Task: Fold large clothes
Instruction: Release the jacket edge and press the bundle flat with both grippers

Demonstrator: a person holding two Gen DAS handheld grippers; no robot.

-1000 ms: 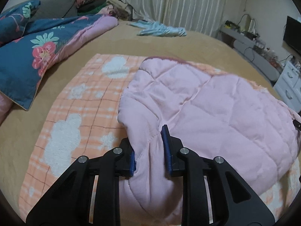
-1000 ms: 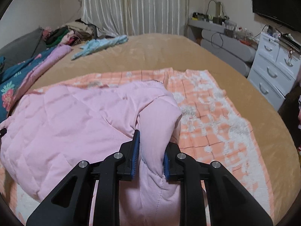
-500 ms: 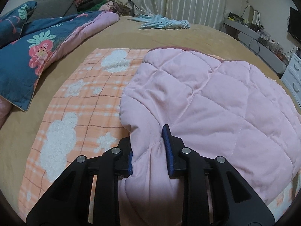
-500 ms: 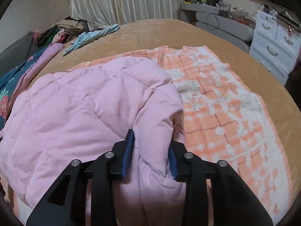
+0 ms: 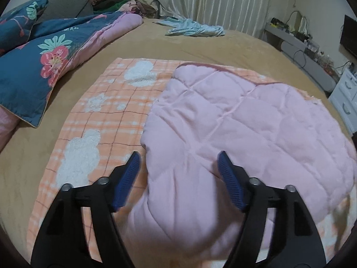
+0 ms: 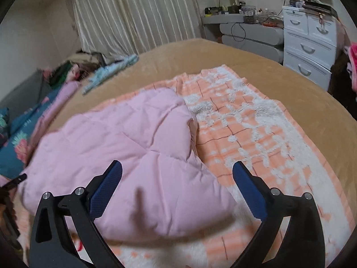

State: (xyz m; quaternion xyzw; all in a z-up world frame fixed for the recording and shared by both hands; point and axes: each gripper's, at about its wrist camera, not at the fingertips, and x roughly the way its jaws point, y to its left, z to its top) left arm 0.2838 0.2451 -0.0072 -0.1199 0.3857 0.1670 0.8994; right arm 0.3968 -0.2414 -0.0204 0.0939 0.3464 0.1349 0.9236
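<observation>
A pink quilted garment lies folded over on an orange checked blanket on the bed. It also shows in the right wrist view, with the blanket to its right. My left gripper is open, its blue pads on either side of the garment's near left edge, not touching it. My right gripper is open wide above the garment's near right corner, which lies loose between the fingers.
A dark blue floral duvet lies at the left of the tan bed. A light blue cloth lies at the far side. A white drawer unit and a grey desk stand at the right.
Both grippers have opened and let go of the pink garment. Its near edge has dropped onto the blanket. The right gripper has pulled back and up.
</observation>
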